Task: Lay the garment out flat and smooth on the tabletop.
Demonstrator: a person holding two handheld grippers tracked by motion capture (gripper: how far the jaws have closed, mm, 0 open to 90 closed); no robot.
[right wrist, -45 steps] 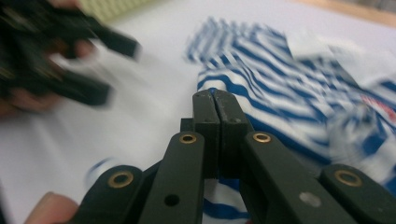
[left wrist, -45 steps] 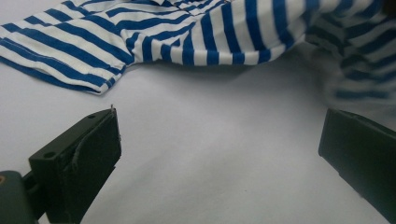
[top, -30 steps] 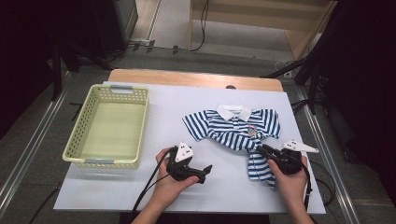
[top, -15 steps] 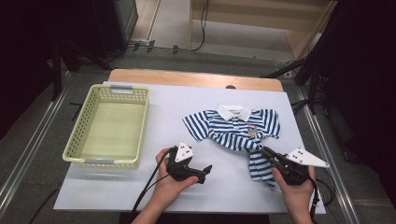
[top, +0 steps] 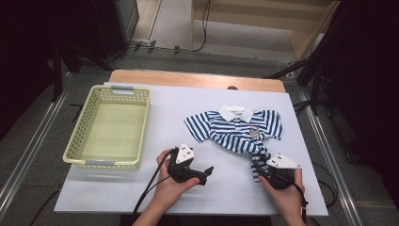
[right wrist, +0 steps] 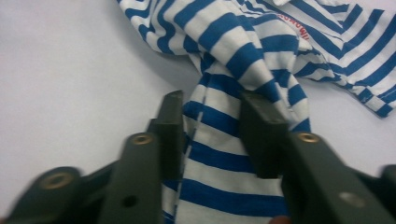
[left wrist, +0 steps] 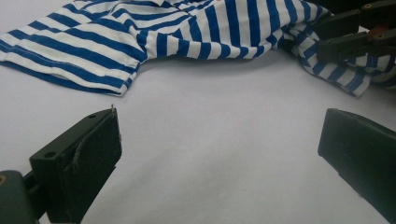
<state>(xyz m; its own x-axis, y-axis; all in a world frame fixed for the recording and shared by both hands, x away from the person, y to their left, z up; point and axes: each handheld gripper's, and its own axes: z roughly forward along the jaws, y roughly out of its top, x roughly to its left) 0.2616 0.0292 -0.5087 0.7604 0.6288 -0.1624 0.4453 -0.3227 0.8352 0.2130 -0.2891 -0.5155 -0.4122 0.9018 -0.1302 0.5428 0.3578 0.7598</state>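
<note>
Item 1, striped shirt (top: 237, 129): small blue-and-white polo with a white collar, lying on the white surface (top: 155, 188). Its top half lies spread flat, ahead of and slightly to the left of the right tongs; its lower hem is bunched and drawn back to those tongs. In the left gripper view a sleeve (left wrist: 70, 51) lies flat well ahead of the left tongs, with bare surface between.

Item 2, right tongs (top: 269, 173): held in the right hand (top: 284, 193) at the near right edge of the surface. In the right gripper view the right tongs (right wrist: 212, 121) stand narrow, with a gathered fold of the striped shirt (right wrist: 224, 140) running between the 2 jaws; the cloth fills the gap and meets both inner faces. The jaws have just been opening from a tighter squeeze, the fabric between them throughout.

Item 3, left tongs (top: 207, 170): held in the left hand (top: 171, 186), resting low on the surface, to the left of the right tongs and well apart from them. In the left gripper view the left tongs (left wrist: 219, 144) stand wide with bare surface between the jaws.

Item 4, basket (top: 77, 157): pale yellow-green plastic, lattice walls, to the left of the left tongs and farther away.
</note>
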